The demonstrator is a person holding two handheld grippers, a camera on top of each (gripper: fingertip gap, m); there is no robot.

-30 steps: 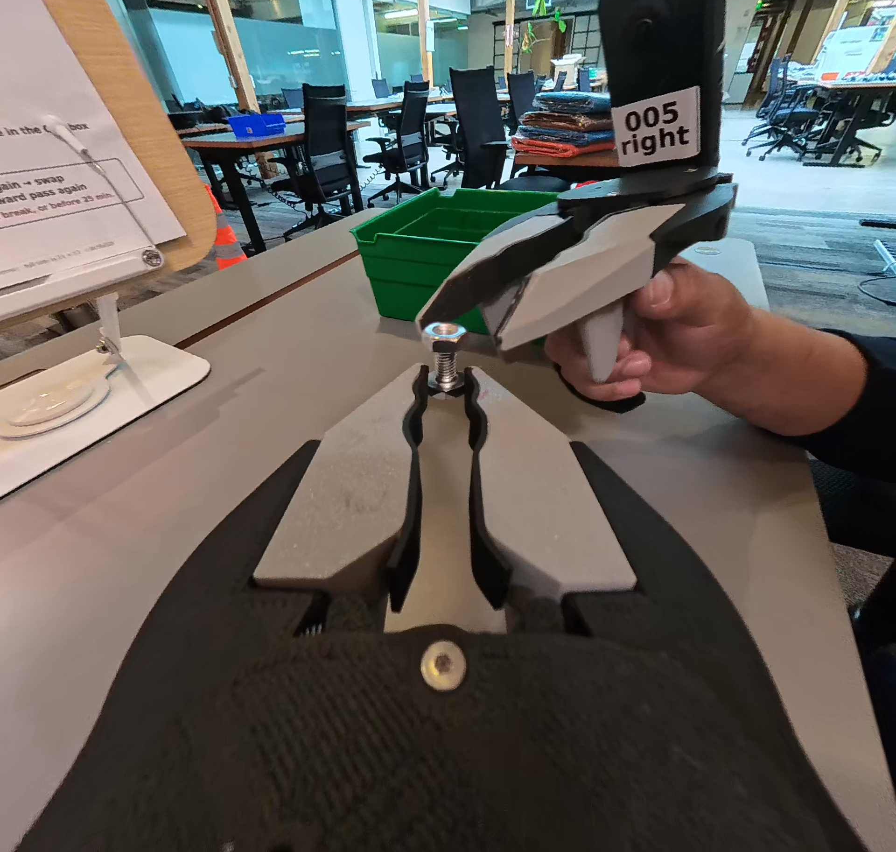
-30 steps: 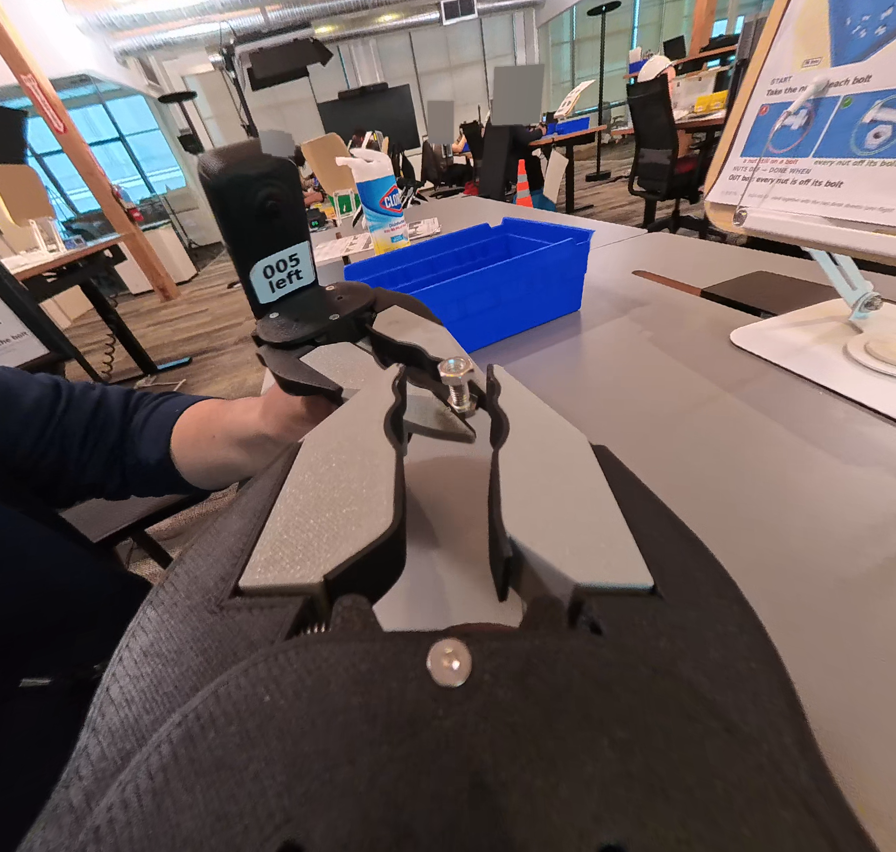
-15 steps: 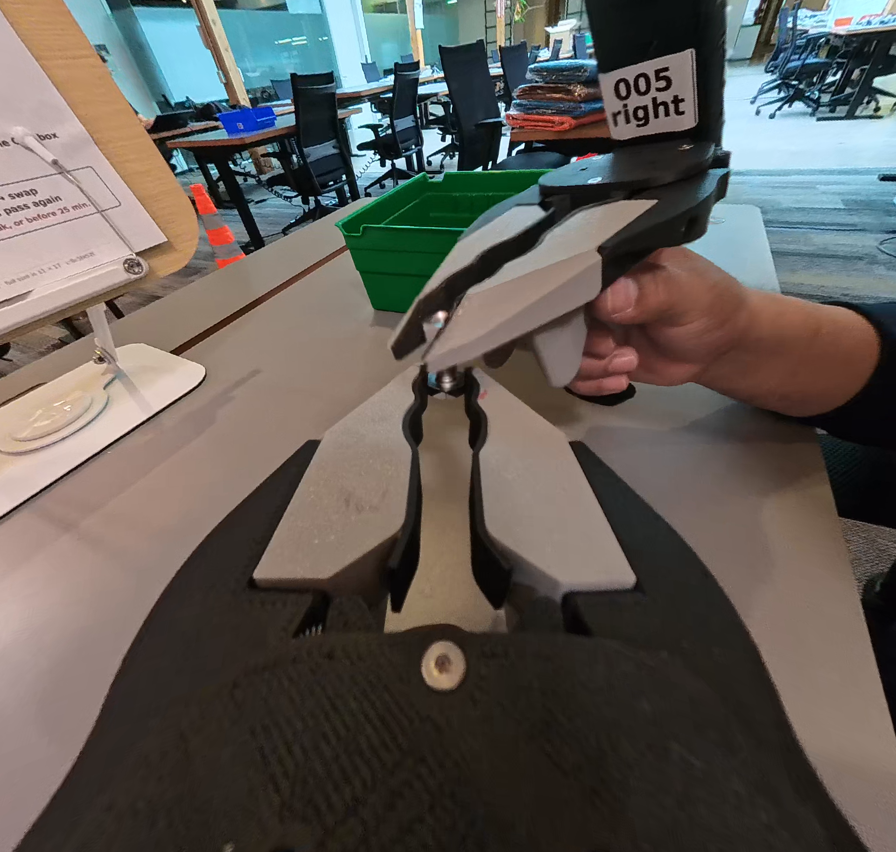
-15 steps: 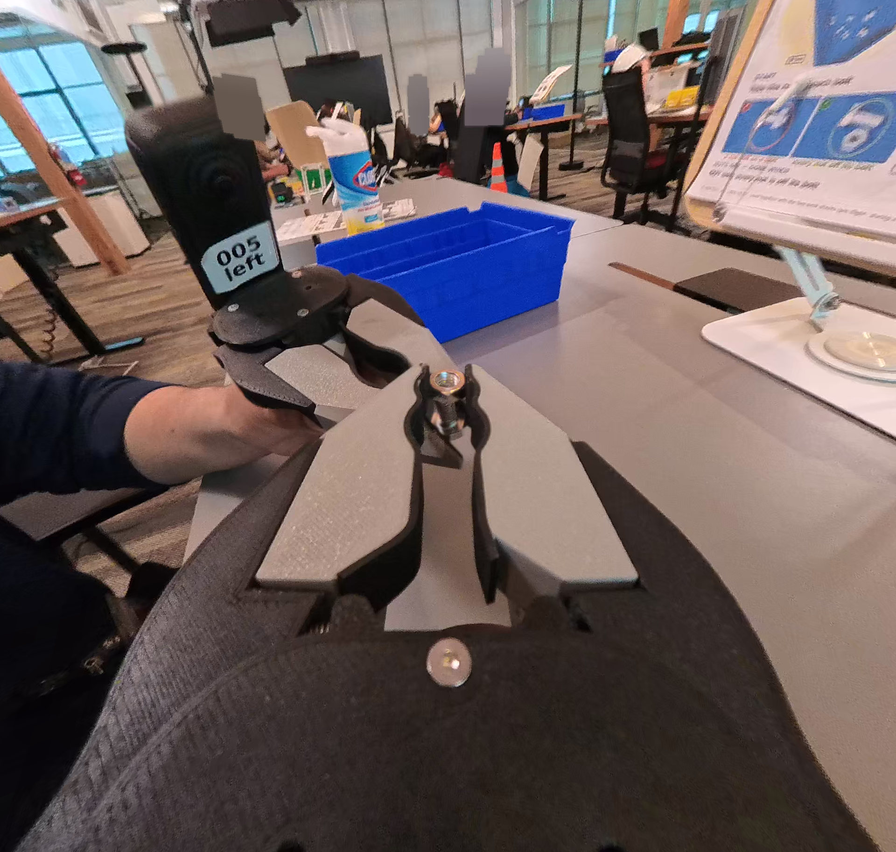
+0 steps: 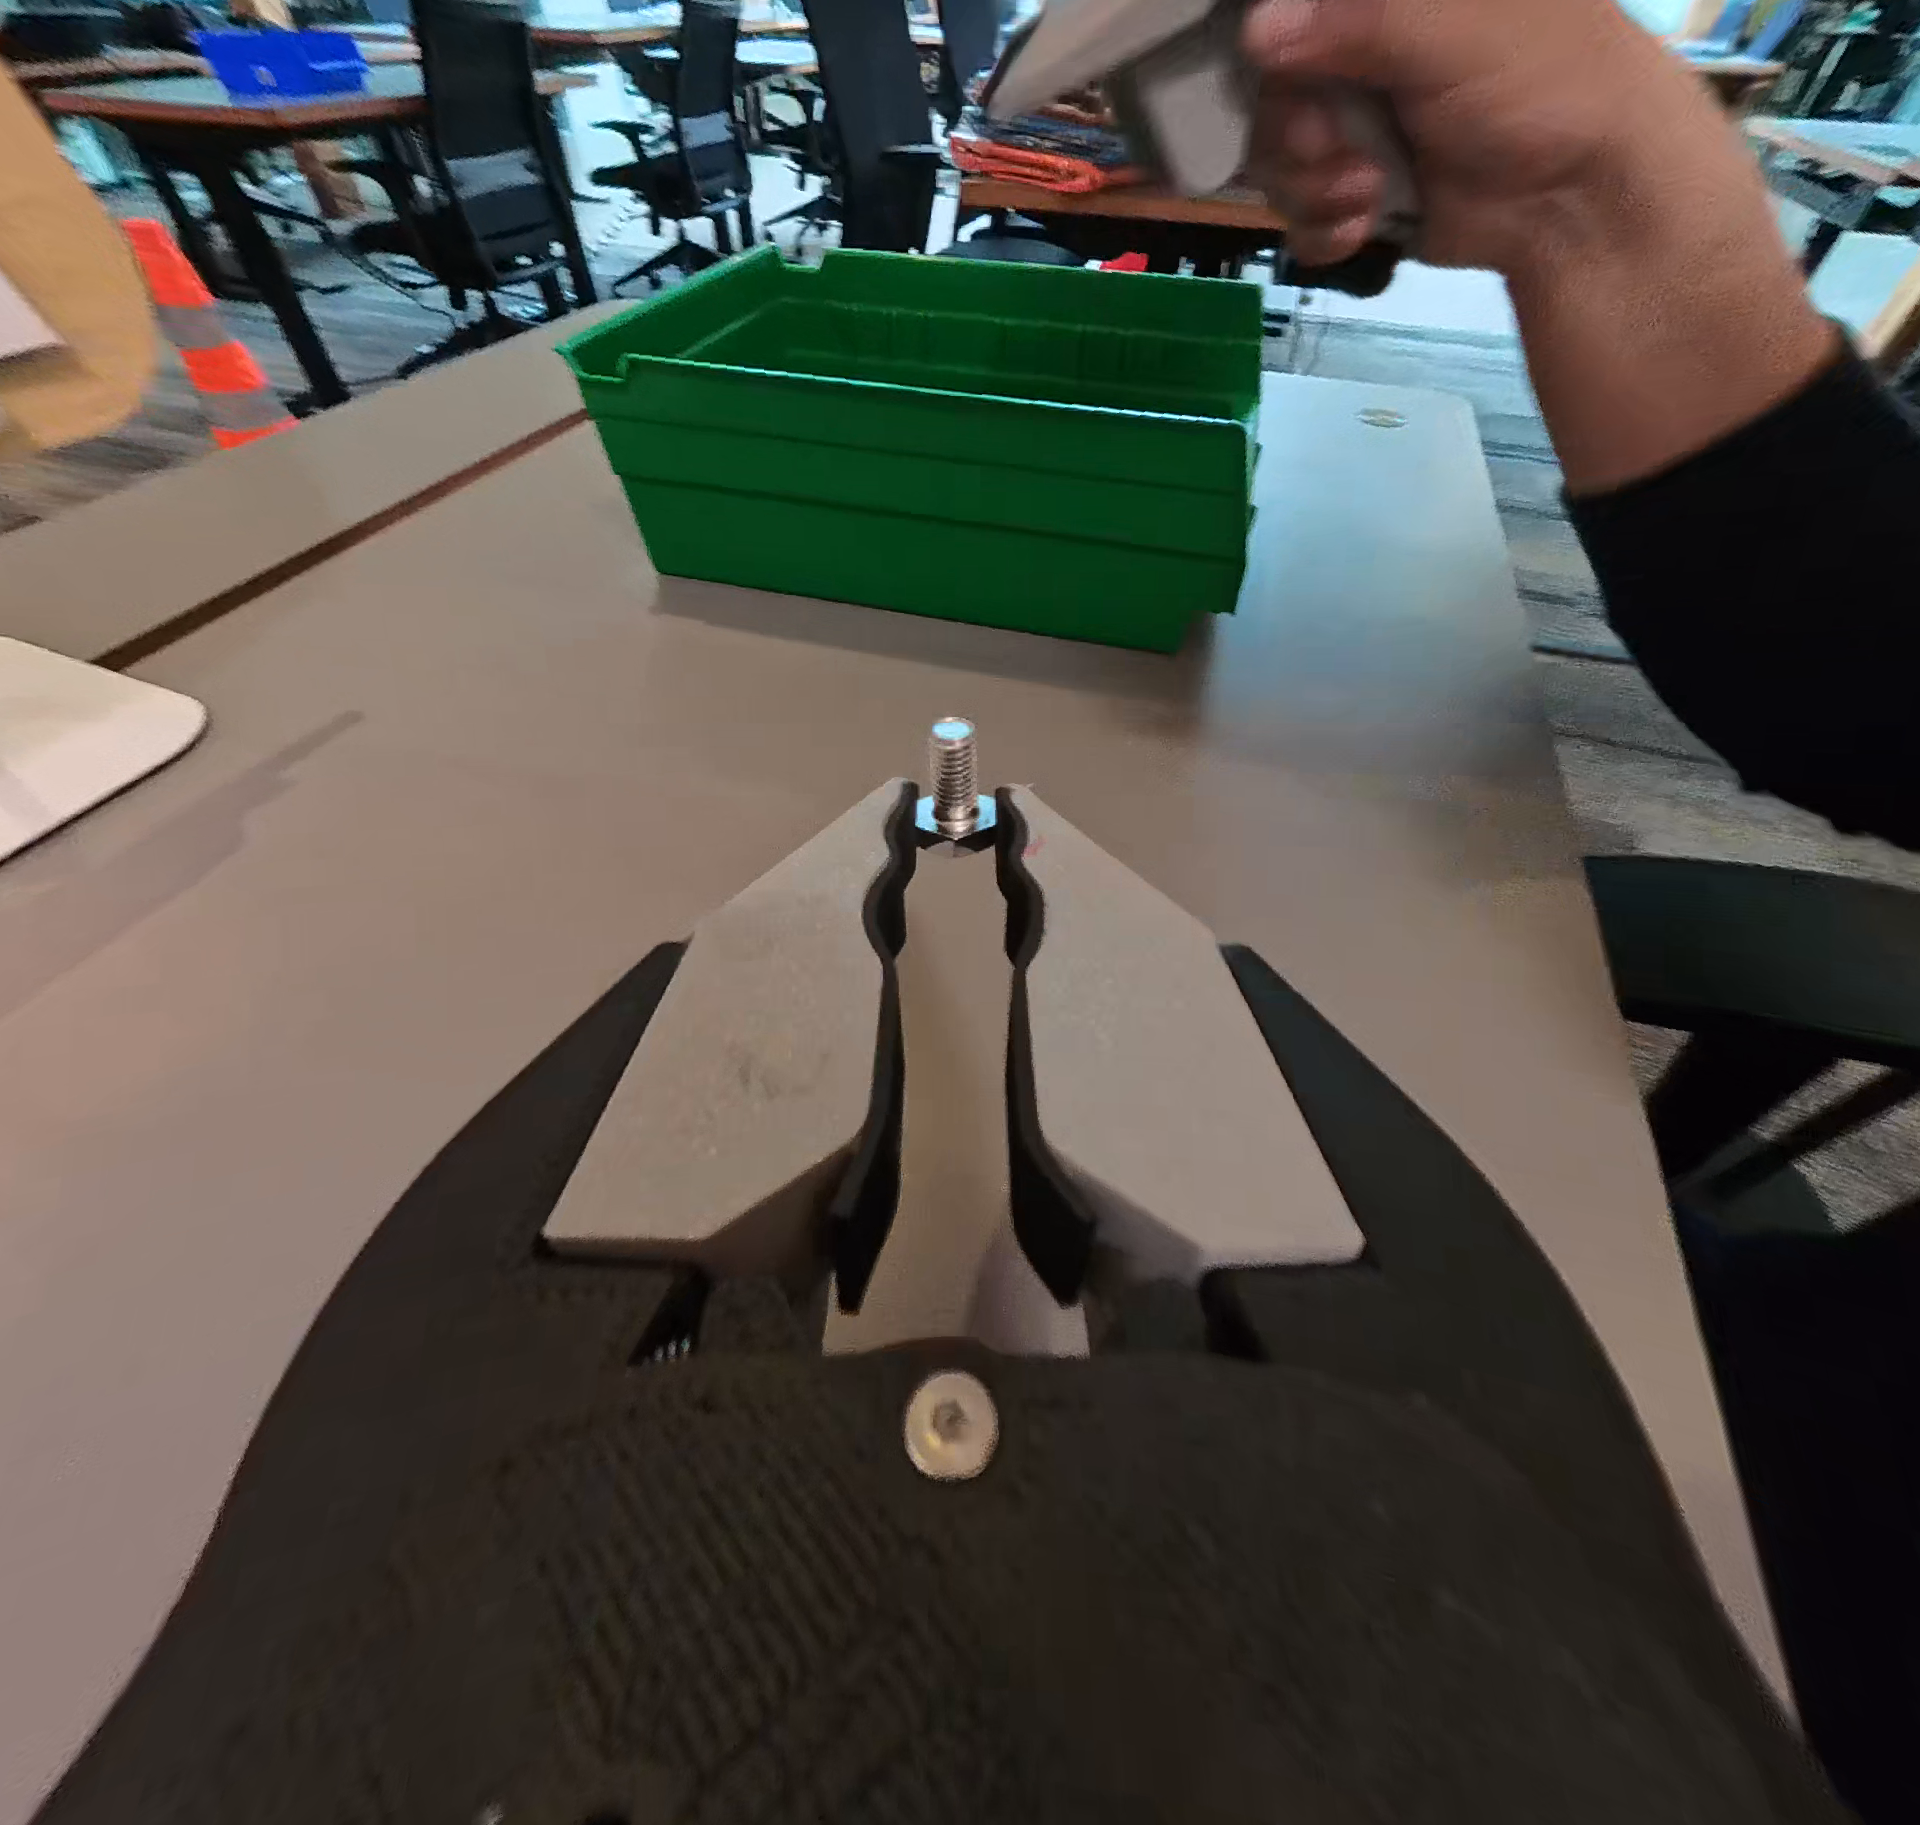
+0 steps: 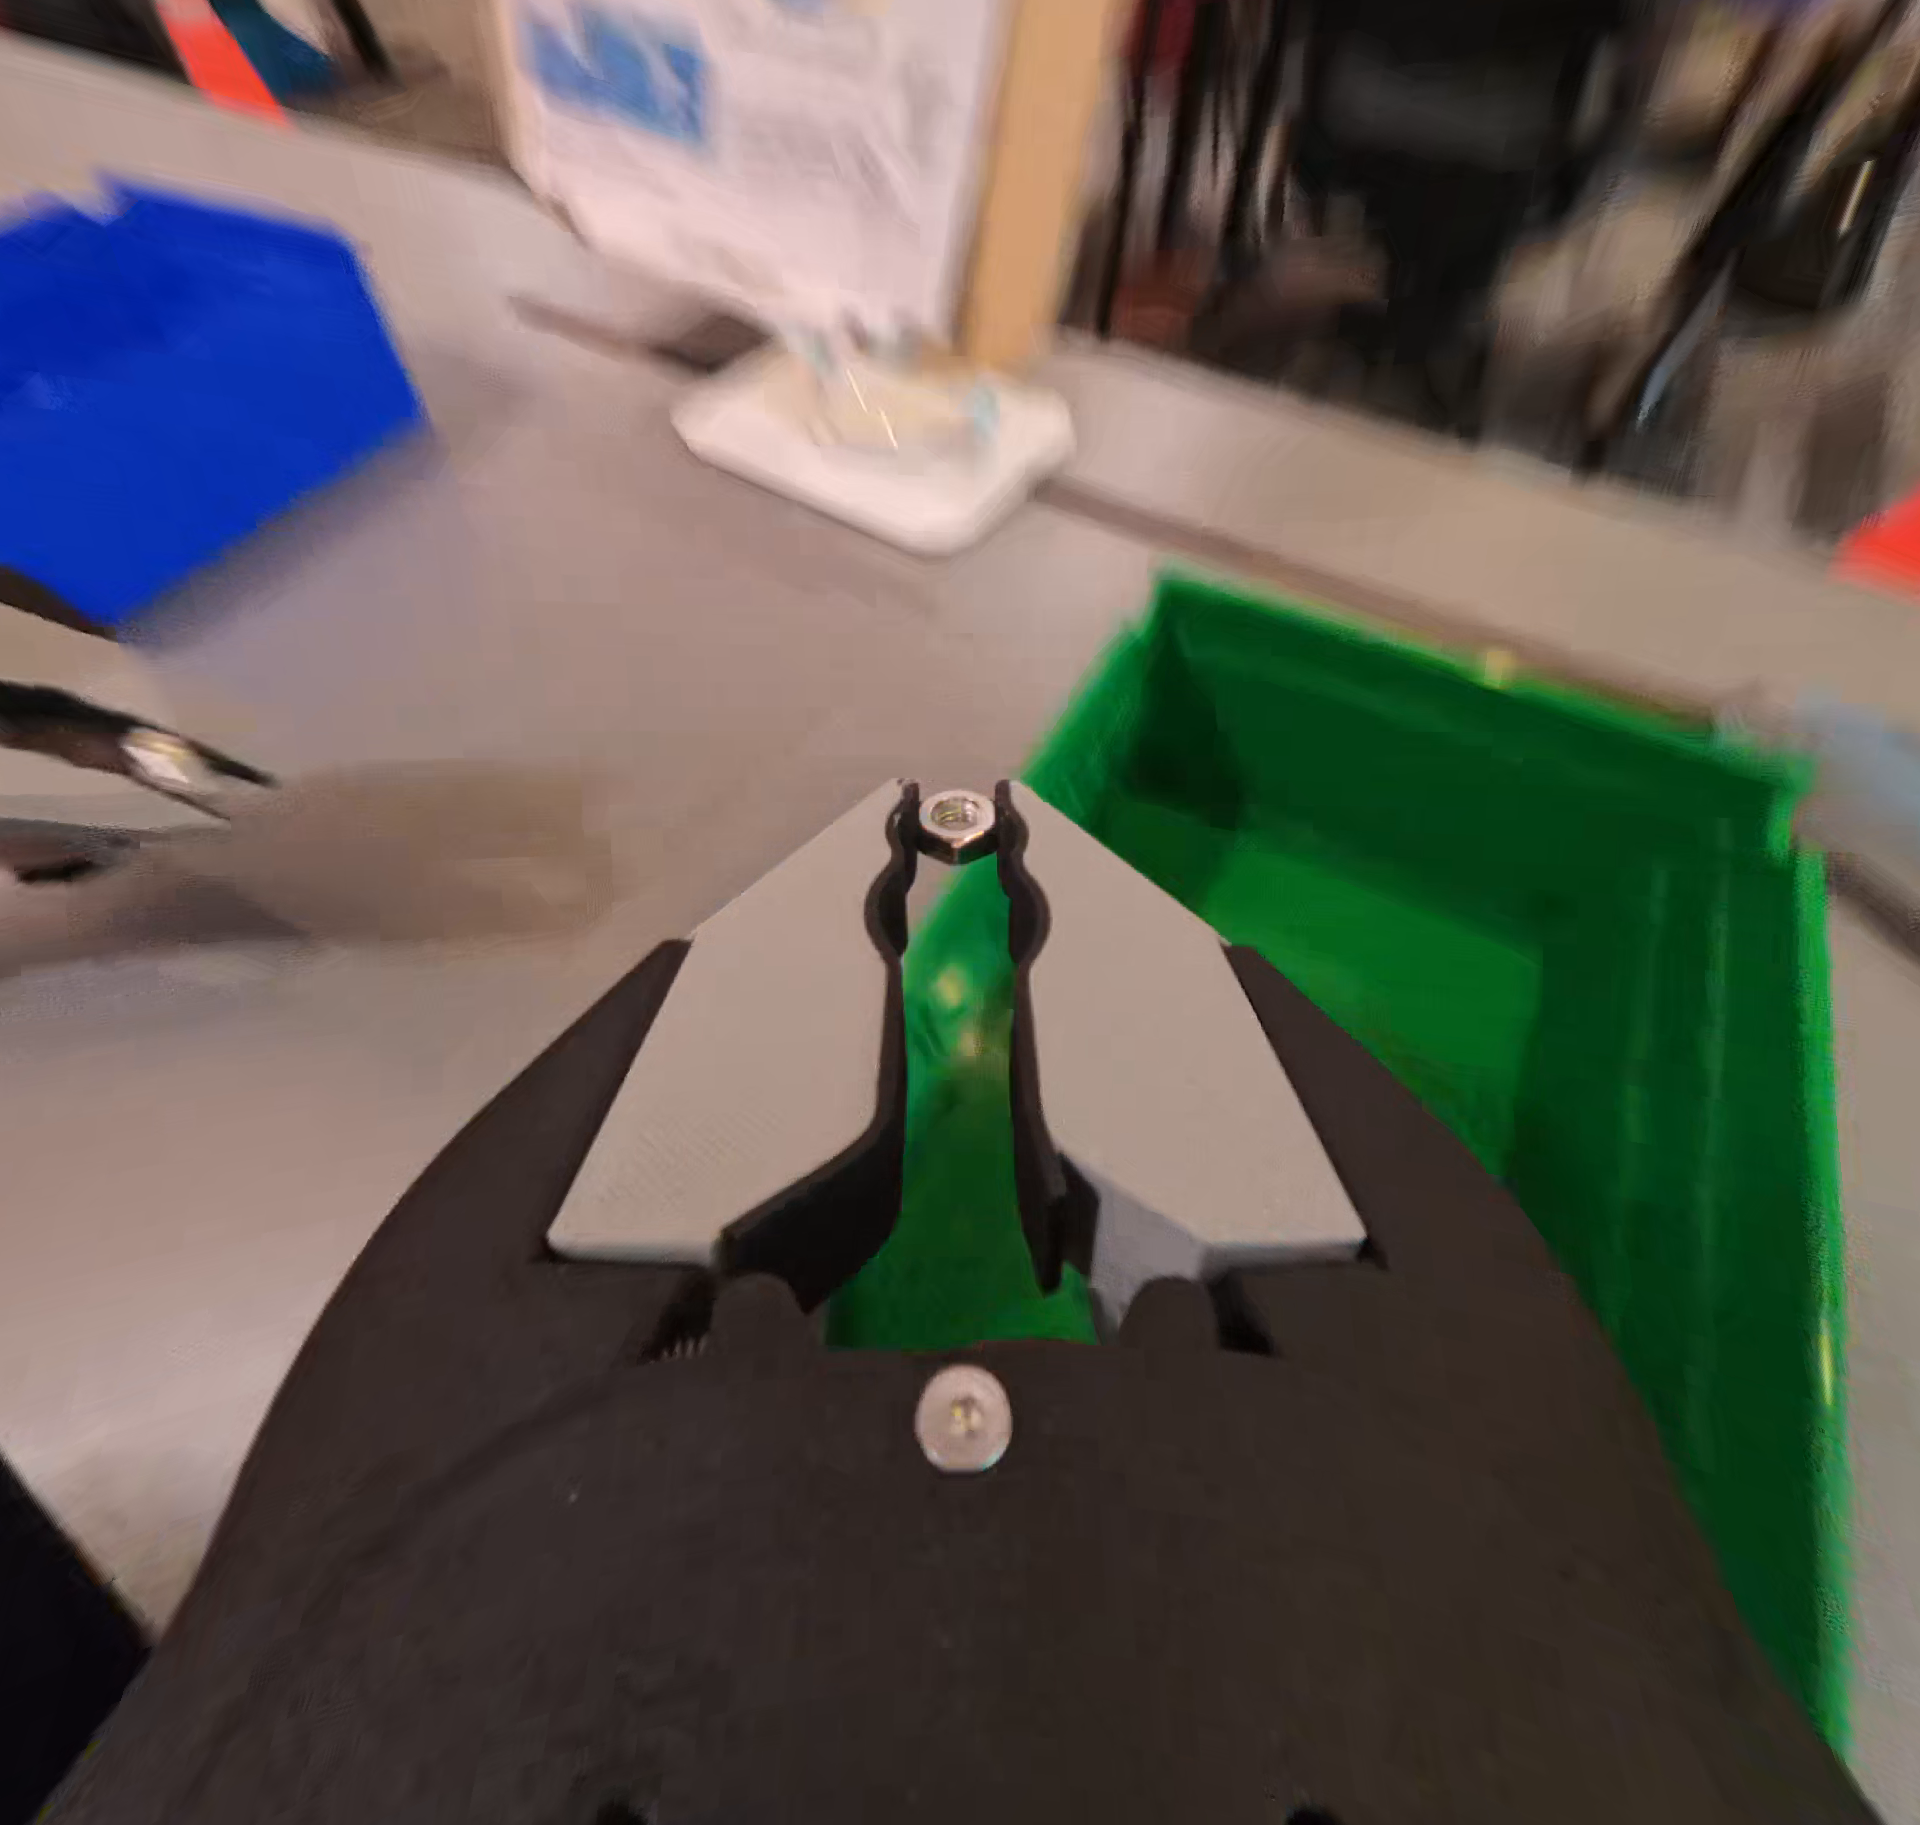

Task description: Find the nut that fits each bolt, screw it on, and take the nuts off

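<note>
My left gripper [image 5: 953,828] is shut on the hex head of a silver bolt [image 5: 953,783], which stands upright with its bare threaded shank pointing up above the grey table [image 5: 416,736]. My right gripper [image 6: 954,819] is shut on a small silver hex nut [image 6: 954,823], pads pressed on its flats, and holds it over the near left corner of the green bin [image 6: 1455,944]. In the left wrist view the right gripper [image 5: 1143,30] shows blurred, high at the top right, in a person's hand [image 5: 1507,165]. The left gripper's fingertips [image 6: 156,767] show blurred at the right wrist view's left edge.
The green bin [image 5: 935,487] stands on the table beyond the bolt. A blue bin [image 6: 177,393] is at the left in the right wrist view. A white stand base [image 6: 883,445] with an instruction board is at the back. Small pale pieces lie in the green bin.
The right gripper closed on the nut atop the bolt, took it off and swung away right over the green bin. The bolt stays in my left gripper, now with bare threads.
</note>
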